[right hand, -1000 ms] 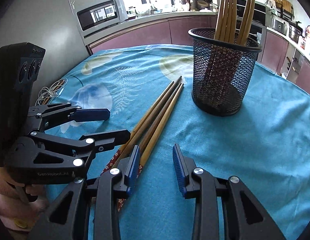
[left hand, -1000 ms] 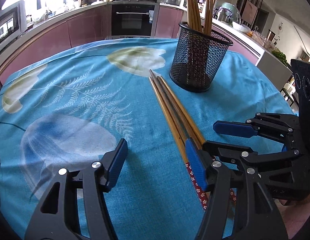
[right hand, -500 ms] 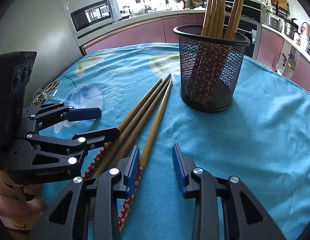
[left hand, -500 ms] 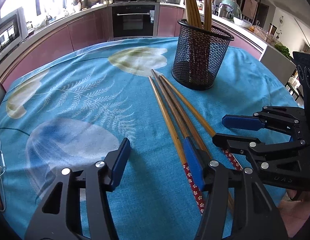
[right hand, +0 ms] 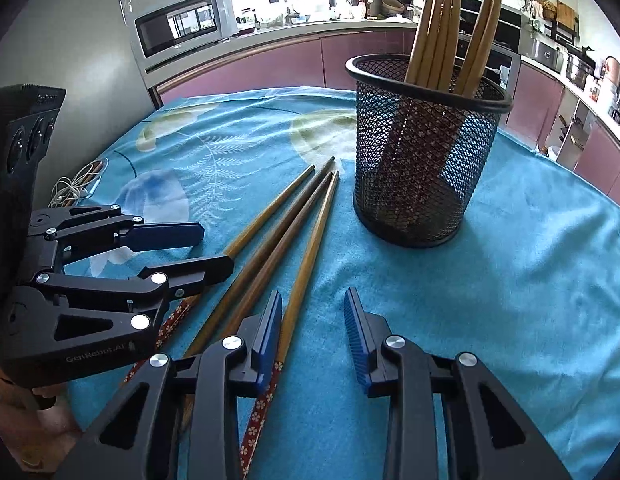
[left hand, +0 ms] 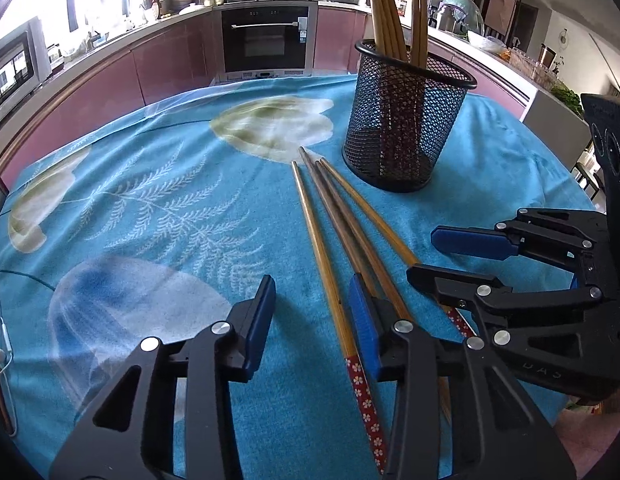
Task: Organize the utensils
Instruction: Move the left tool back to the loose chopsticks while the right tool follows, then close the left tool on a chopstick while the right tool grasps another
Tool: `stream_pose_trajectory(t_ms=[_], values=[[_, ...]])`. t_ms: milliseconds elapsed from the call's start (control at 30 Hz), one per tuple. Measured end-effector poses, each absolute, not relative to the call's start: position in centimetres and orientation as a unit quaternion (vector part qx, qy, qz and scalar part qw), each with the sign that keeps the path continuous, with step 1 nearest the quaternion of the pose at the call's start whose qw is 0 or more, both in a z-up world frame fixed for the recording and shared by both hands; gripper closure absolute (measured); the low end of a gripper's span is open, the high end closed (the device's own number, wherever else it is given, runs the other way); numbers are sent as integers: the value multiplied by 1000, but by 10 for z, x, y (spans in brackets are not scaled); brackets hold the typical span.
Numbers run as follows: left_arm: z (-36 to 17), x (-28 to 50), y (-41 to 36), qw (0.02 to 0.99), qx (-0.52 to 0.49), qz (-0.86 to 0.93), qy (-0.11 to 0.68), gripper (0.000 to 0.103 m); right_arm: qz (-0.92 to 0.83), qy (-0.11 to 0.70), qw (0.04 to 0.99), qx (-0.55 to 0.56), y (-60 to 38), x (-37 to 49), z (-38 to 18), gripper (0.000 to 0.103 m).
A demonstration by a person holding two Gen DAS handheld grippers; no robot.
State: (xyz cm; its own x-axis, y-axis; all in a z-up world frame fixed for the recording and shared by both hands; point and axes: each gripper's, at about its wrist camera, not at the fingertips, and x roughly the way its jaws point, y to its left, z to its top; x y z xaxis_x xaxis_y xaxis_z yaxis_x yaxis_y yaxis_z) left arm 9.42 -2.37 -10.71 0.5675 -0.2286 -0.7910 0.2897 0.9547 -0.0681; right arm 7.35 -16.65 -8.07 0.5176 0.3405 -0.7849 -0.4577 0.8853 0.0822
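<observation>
Several wooden chopsticks (left hand: 341, 220) with red flowered ends lie side by side on the blue tablecloth, tips toward a black mesh holder (left hand: 401, 132) that has more chopsticks (left hand: 389, 8) standing in it. My left gripper (left hand: 311, 320) is low over the handle ends, its jaws closing. The leftmost chopstick (left hand: 321, 264) lies between its pads, close to the right one, and is not pinched. My right gripper (right hand: 311, 328) is partly open beside it, the rightmost chopstick (right hand: 306, 268) just inside its left pad (right hand: 270, 328). Each gripper also shows in the other's view: right gripper (left hand: 441, 256), left gripper (right hand: 206, 252).
The holder (right hand: 421, 168) stands just beyond the chopstick tips. A white earphone cable (right hand: 74, 188) lies at the cloth's left edge. Kitchen counters, an oven (left hand: 266, 40) and a microwave (right hand: 178, 24) ring the table. Bare cloth (left hand: 150, 200) stretches to the left.
The left jaws have narrowed, and the leftmost chopstick now lies between them instead of under the right finger. The right gripper's opening looks the same.
</observation>
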Motion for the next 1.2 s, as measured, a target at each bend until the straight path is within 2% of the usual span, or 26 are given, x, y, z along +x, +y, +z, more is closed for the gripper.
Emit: stream_pose_trajectory(t_ms=[167, 500, 600, 1200], values=[[-107, 114, -27, 884, 35, -141, 444, 70, 226, 432, 870, -73, -161, 84, -82, 75], [-108, 129, -33, 886, 32, -135, 443, 84, 227, 438, 868, -49, -165, 95, -81, 93], [-108, 129, -33, 887, 24, -134, 442, 93, 229, 441, 867, -37, -169, 96, -81, 95], [-106, 101, -30, 882, 15, -167, 441, 96, 266, 441, 856, -28, -174, 81, -73, 97]])
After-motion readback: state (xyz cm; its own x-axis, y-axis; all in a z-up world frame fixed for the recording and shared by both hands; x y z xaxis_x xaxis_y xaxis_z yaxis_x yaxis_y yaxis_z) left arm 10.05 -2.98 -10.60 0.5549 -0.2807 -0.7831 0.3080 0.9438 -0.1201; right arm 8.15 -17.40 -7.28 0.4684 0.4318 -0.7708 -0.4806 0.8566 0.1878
